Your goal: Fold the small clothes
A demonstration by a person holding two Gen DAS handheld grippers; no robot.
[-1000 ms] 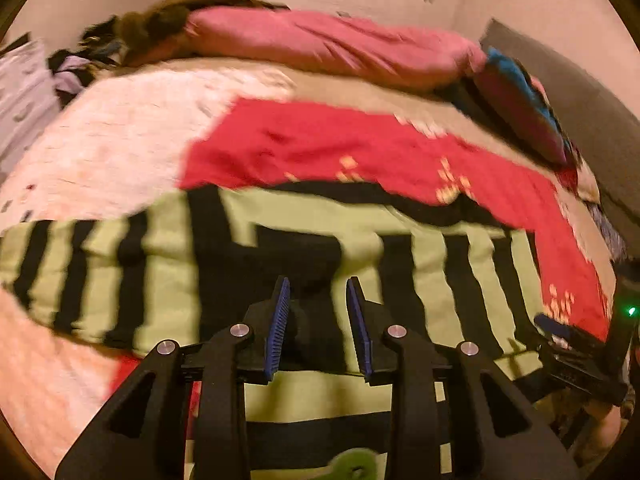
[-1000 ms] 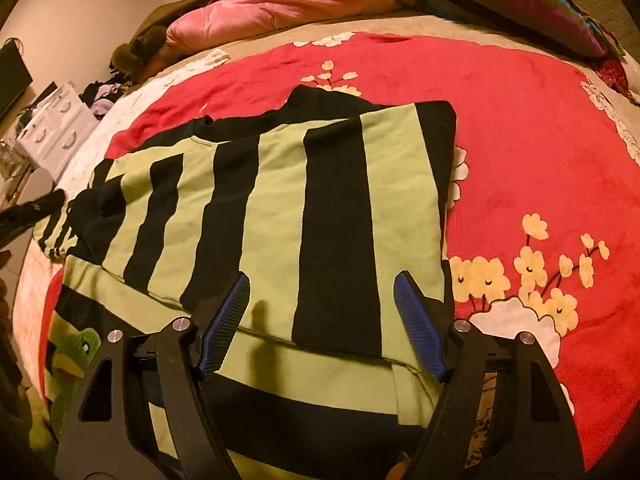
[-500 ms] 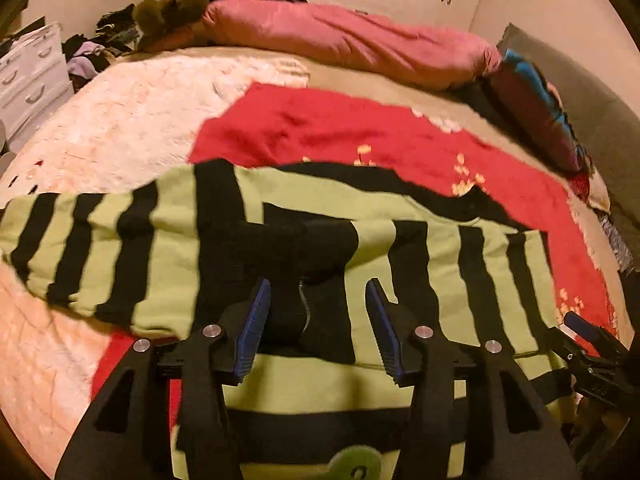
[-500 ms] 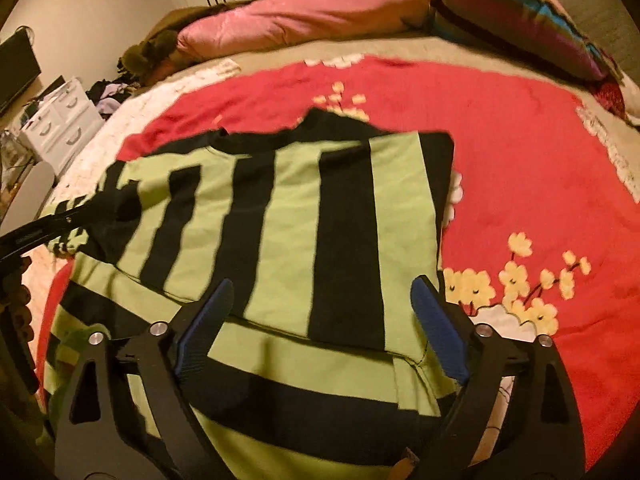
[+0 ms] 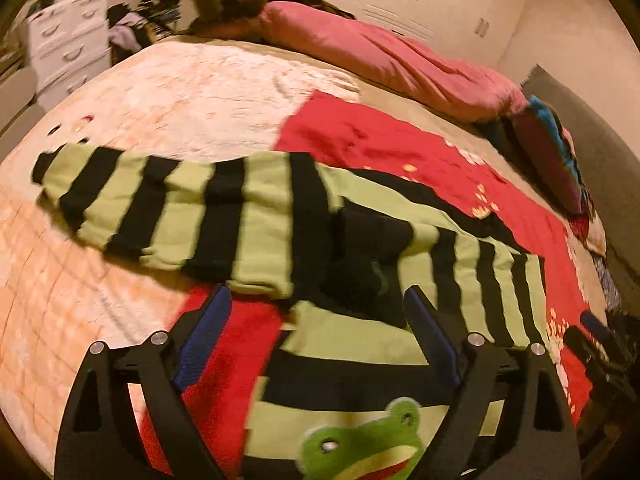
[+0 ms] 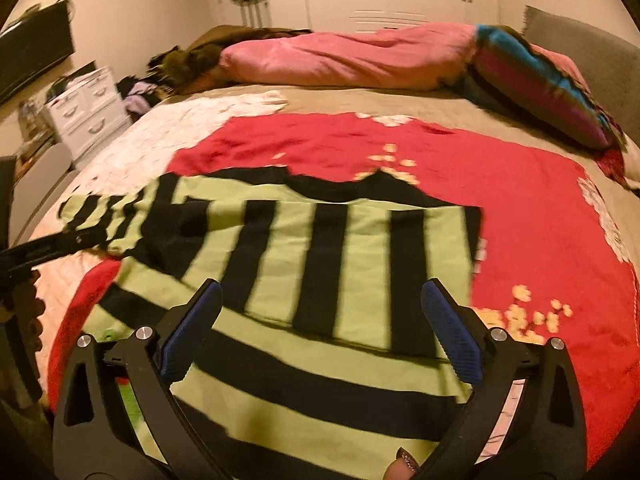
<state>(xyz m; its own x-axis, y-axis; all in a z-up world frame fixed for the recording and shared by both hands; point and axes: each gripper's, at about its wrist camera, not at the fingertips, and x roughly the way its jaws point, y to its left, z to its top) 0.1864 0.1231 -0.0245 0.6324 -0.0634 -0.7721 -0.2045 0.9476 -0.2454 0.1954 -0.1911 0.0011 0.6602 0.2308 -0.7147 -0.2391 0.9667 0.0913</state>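
Both the left claw point(image 5: 318, 336) and the right claw point(image 6: 320, 326) have just been opening and now gape empty above the striped sweater point(image 6: 340, 264), which lies on the bed's red blanket point(image 6: 540, 216), right sleeve folded in, left one likely next.

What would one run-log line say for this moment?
left gripper: open, empty | right gripper: open, empty | striped shirt: partly folded on bed

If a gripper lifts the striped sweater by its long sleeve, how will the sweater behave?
The striped sweater would probably sag and hang: it lies flat and creased on the red blanket, so it looks floppy. The sleeve may stretch first. It looks thick, perhaps slightly heavy. Rolling is unlikely.
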